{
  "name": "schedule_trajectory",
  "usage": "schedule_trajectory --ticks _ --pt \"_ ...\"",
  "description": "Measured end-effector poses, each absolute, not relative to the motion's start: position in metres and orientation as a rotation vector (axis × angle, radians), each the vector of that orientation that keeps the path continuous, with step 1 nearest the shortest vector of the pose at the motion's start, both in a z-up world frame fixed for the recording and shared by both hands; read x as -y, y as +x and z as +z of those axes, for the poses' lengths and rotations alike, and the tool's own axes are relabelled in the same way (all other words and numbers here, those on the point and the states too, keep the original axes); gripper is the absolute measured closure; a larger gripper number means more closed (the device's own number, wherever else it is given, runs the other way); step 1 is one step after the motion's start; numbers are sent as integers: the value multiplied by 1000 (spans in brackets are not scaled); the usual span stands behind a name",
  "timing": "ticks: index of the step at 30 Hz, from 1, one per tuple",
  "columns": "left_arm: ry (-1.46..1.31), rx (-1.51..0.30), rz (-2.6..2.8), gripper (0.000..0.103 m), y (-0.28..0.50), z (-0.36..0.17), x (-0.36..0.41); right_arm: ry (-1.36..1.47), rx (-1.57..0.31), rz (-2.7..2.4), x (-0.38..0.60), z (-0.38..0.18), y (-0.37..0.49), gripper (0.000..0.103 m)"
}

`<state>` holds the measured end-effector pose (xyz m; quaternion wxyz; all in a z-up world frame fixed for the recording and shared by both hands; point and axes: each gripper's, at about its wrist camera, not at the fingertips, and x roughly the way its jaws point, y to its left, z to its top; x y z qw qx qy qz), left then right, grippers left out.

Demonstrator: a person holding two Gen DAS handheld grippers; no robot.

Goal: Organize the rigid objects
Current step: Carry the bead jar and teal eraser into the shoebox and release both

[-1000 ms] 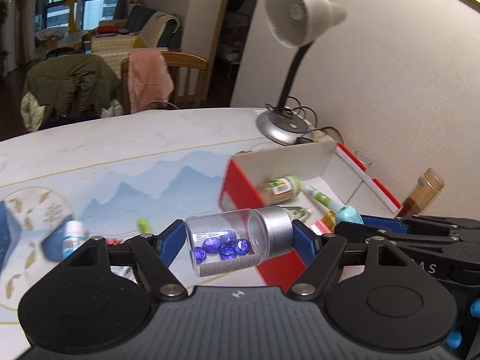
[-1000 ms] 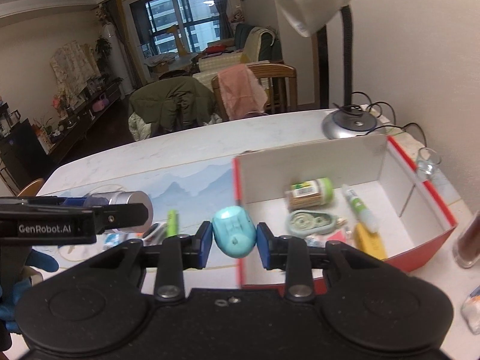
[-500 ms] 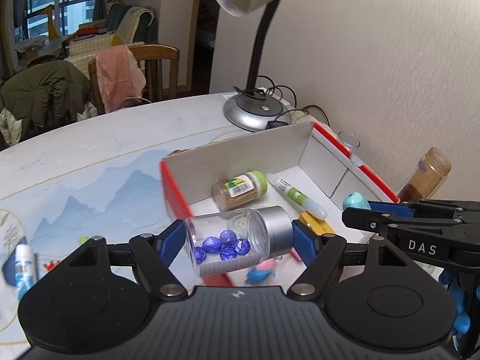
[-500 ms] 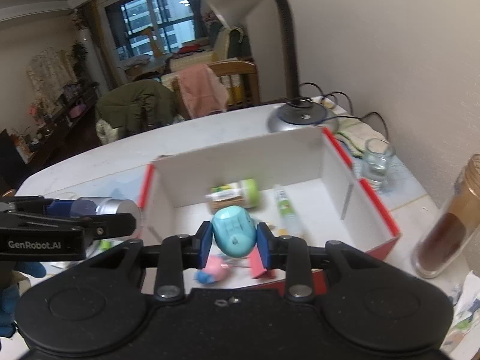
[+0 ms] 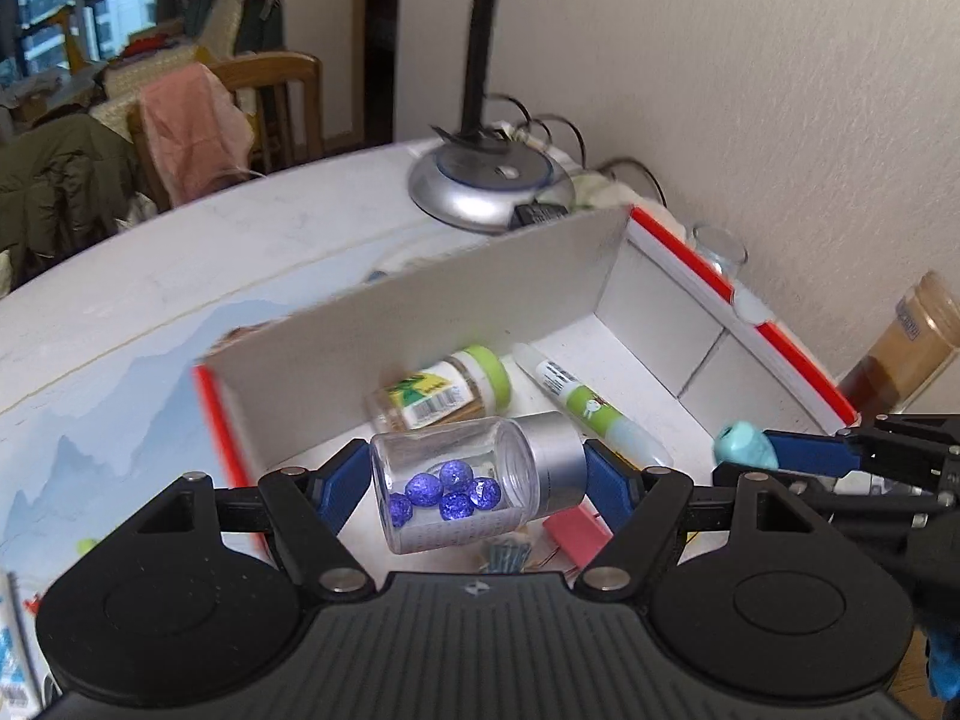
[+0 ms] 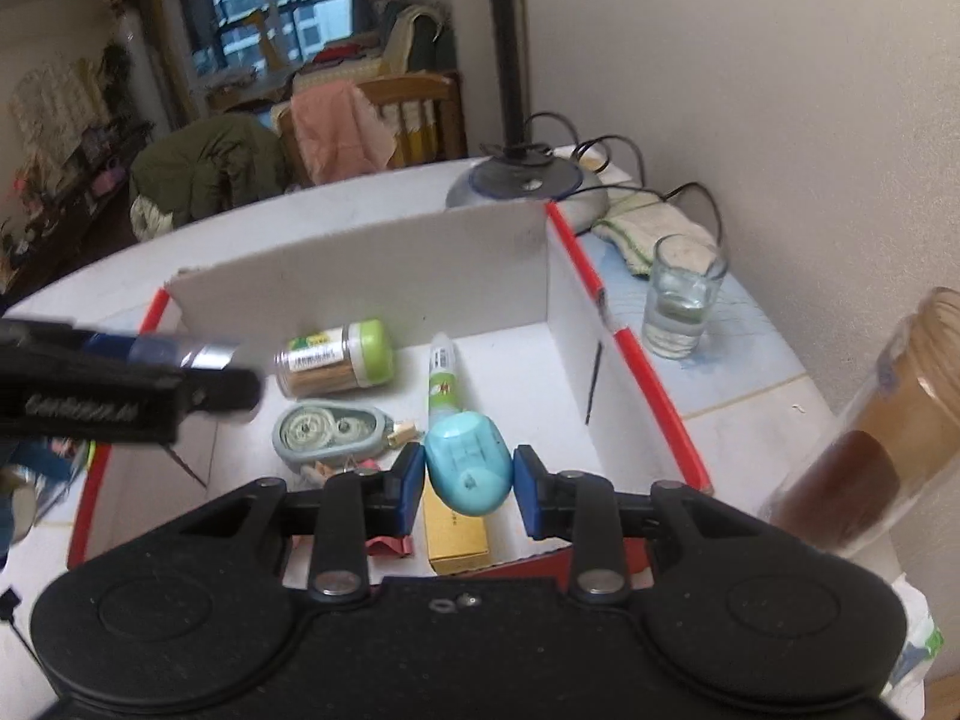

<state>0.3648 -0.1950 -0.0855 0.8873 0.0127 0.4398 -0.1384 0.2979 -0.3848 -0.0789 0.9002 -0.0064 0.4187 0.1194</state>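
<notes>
Left gripper (image 5: 477,483): jaws clamped end to end on a clear jar (image 5: 462,483) of blue beads, lying sideways over the box.
Right gripper (image 6: 467,480): jaws narrow, pinching a turquoise egg-shaped case (image 6: 468,462) above the box's near end.
Box (image 6: 360,264) (red rim, white inside): holds a yellow carton (image 6: 456,534), tape dispenser (image 6: 330,435), glue tube (image 6: 443,375) and green-lidded jar (image 6: 336,357).
Beyond the box: water glass (image 6: 681,306), lamp base (image 6: 528,186).
Risk, jar: released sideways, it would likely roll into the green-lidded jar.
Risk, grippers: they hang near each other; simultaneous lowering may cause a collision.
Risk, case: its smooth curved shell may slip from the pads.
</notes>
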Motion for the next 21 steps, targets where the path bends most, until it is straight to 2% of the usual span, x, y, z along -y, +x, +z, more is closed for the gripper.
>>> schedule_trajectory --ticks 21 --pt "24 -1112 -301 27 419 -134 217 -124 -950 302 369 -109 323 72"
